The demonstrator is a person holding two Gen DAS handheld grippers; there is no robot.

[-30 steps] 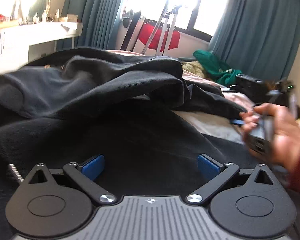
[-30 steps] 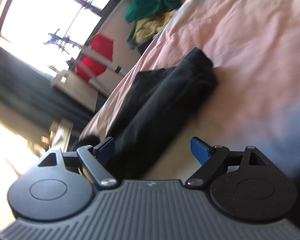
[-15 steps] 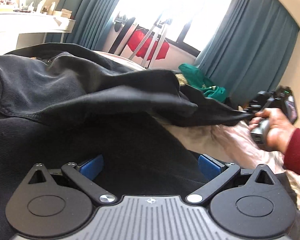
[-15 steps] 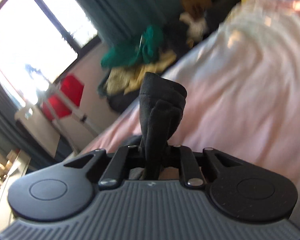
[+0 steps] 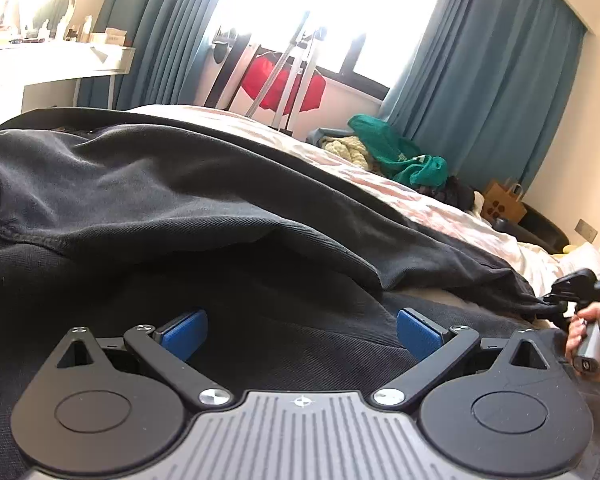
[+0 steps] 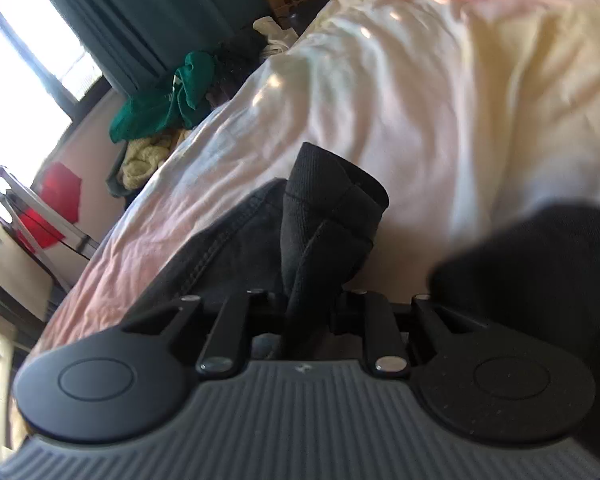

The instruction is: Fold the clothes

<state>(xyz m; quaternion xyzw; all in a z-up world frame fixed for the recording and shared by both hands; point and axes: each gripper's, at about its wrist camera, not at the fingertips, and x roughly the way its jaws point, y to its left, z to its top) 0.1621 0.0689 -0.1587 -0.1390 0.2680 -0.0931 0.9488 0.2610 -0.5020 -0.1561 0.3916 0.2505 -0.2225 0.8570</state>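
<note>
Black garment [image 5: 148,200] rumpled across bed, cuff [image 6: 328,208] bunched upright

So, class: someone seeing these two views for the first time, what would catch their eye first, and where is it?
First the black garment, spread across the bed and filling most of the left wrist view. Next its ribbed cuff, bunched and pinched in the right gripper at the centre of the right wrist view. Then the bright window between teal curtains, with a green cloth heaped below.

Left gripper [image 5: 302,330]: black linkage arms, blue pads [image 5: 183,333], silver screws, ribbed grey body.
</note>
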